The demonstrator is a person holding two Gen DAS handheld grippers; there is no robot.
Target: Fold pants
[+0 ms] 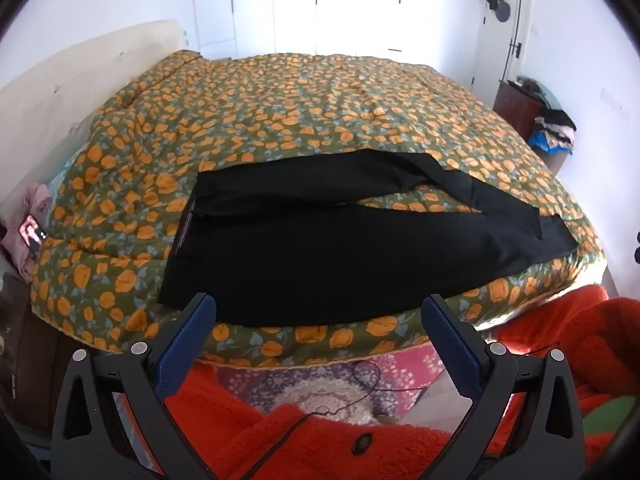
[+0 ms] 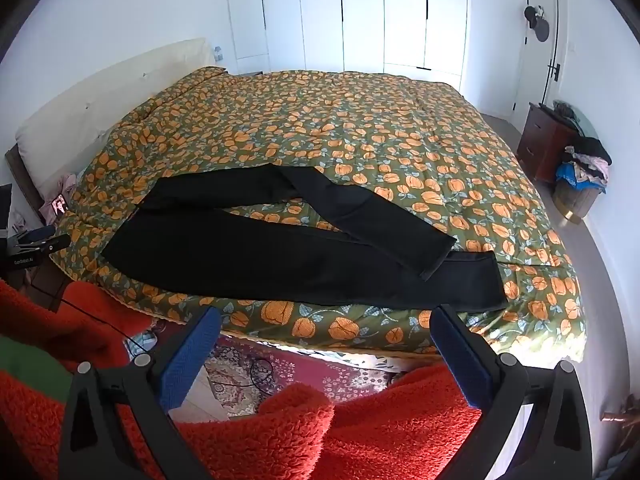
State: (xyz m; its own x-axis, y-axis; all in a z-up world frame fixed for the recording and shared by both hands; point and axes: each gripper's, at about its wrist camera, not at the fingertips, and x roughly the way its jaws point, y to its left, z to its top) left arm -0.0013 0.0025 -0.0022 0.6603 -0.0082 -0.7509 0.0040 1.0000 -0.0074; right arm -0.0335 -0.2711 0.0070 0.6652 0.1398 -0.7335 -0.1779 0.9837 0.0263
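Note:
Black pants (image 1: 320, 256) lie spread along the near edge of the bed, waistband at the left, legs running right. The far leg bends and crosses toward the near leg's hem. They also show in the right wrist view (image 2: 280, 256). My left gripper (image 1: 320, 312) is open and empty, held off the bed's near edge, level with the waist and upper leg. My right gripper (image 2: 326, 320) is open and empty, off the near edge, close to the leg hems (image 2: 472, 276).
A green quilt with orange flowers (image 1: 304, 112) covers the bed. A phone (image 1: 34, 234) lies at the bed's left. A brown nightstand (image 2: 544, 148) and a clothes pile (image 2: 584, 168) stand at right. Red fleece sleeves (image 2: 360, 432) and a patterned rug (image 1: 320, 384) are below.

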